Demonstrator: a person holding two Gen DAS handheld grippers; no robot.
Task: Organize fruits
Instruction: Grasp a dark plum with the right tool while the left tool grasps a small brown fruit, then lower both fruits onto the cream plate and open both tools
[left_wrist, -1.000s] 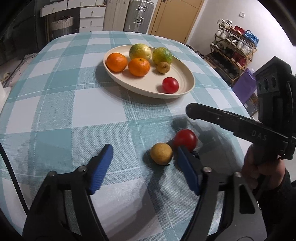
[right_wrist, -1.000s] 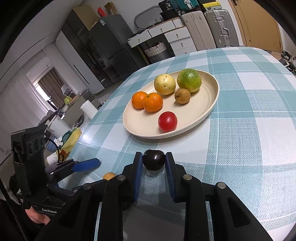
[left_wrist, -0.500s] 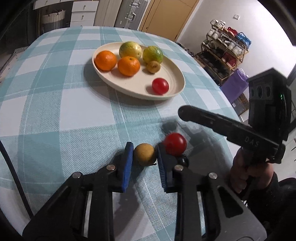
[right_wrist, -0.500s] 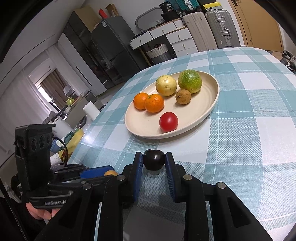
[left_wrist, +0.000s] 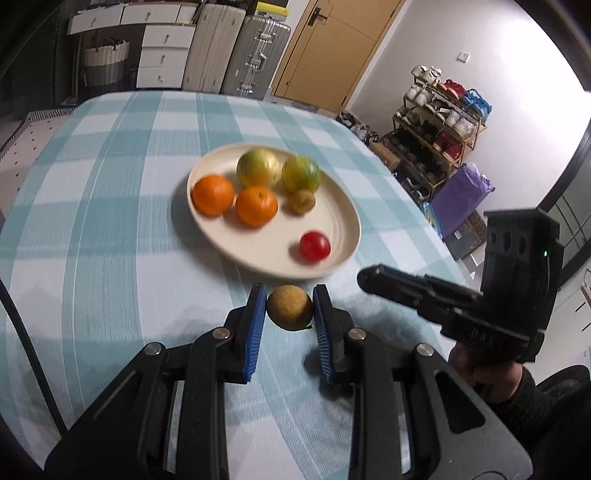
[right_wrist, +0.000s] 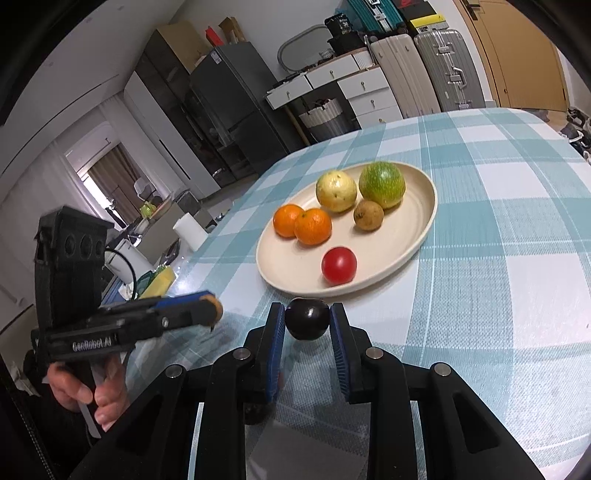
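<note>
Before plate rim (left_wrist: 354, 236): both grippers (left_wrist: 289, 312) loaded.

A checked-cloth table (right_wrist: 517, 229) carries a cream plate (right_wrist: 424, 229) of fruit.

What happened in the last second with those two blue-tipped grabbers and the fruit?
The left gripper went from open to shut on the brown fruit, then lifted it toward the plate. The right gripper kept its hold on the dark fruit. The six fruits on the plate stayed put.
</note>
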